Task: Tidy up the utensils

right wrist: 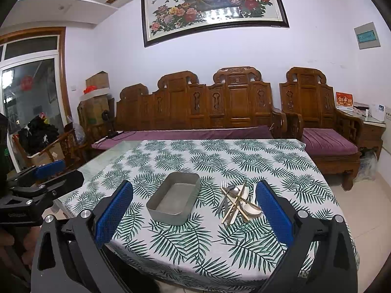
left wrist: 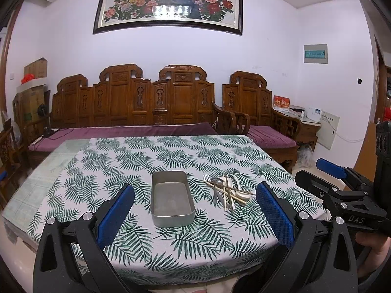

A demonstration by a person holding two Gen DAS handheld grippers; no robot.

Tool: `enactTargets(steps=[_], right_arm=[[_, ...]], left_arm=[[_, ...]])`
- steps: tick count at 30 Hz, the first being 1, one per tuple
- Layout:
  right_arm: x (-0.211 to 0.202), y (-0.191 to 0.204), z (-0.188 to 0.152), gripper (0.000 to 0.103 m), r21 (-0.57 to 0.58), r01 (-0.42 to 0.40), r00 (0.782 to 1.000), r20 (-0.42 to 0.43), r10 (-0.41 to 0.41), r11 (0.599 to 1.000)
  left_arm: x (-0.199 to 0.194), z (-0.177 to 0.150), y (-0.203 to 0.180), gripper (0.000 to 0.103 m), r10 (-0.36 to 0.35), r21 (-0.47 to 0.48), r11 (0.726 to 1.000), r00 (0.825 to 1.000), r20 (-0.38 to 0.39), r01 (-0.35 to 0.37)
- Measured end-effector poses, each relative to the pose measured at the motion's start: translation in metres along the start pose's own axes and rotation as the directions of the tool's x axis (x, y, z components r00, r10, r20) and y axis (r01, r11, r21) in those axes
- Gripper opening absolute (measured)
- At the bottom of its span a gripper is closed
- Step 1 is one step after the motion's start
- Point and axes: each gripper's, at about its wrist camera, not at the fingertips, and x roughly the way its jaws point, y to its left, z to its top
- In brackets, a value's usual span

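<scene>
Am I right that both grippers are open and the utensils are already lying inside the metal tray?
Not quite: the metal tray is empty. The utensils lie piled on the tablecloth beside it, as the right wrist view shows. Both the left gripper and right gripper are open.

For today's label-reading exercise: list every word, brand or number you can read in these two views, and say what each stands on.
"DAS": on the black body of the right gripper, seen in the left wrist view.
Painting inscription: too small to read.
Red card with gold characters: blurred.
Wall panel labels: unreadable.
Marking on the left gripper: blurred.
</scene>
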Motion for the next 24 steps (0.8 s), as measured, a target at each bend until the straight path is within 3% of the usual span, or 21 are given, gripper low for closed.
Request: enactTargets(steps=[24], right_arm=[[-0.0009, -0.0005, 0.0005, 0.100, 0.002, -0.001, 1.000, 0.002, 0.001, 1.000]], left_arm=[[0.0017, 0.0030, 0.0003, 0.096, -0.004, 0.002, 1.000, 1.000, 0.003, 0.004]])
